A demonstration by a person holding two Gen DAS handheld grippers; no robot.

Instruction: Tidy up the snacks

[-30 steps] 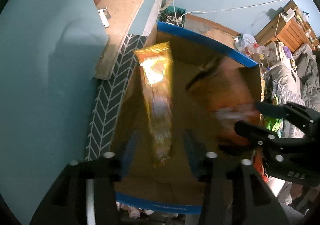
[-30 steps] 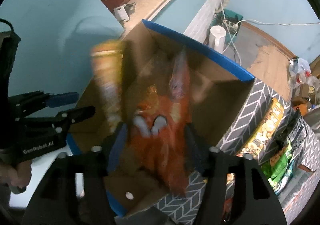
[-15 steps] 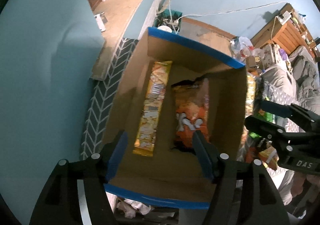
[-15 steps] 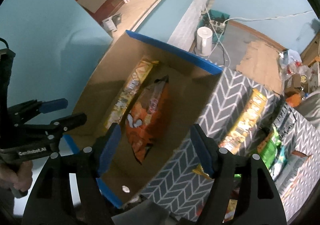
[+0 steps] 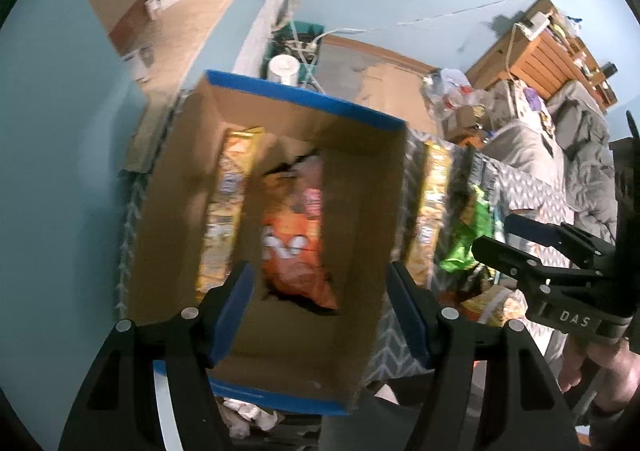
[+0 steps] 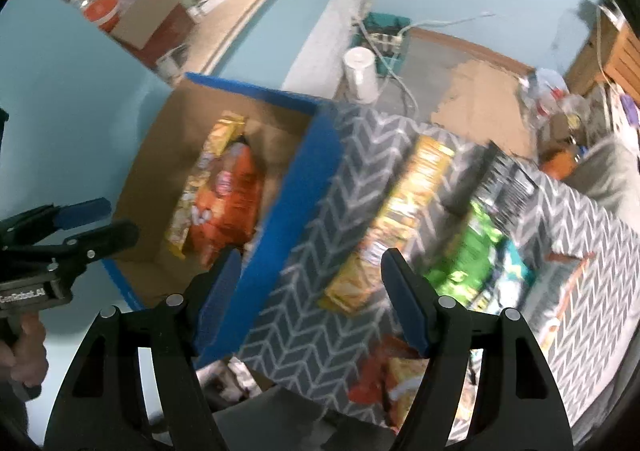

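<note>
Two packets lie lengthwise in the box (image 5: 172,211): a yellow packet (image 5: 226,207) beside a crumpled orange bag (image 5: 294,235); both the left gripper (image 5: 320,315) and the right gripper (image 6: 312,299) are spread, empty.

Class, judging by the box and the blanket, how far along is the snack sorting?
Done: a yellow packet and an orange bag lie in the box. In hand: nothing; both grippers are open. Left: yellow, green and other packets on the blanket.

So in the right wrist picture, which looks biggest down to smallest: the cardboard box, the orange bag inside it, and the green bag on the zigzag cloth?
1. cardboard box, clearly the biggest.
2. and 3. orange bag and green bag: they look about alike. The picture is blurry and other packets partly cover both, so I won't rank them.
</note>
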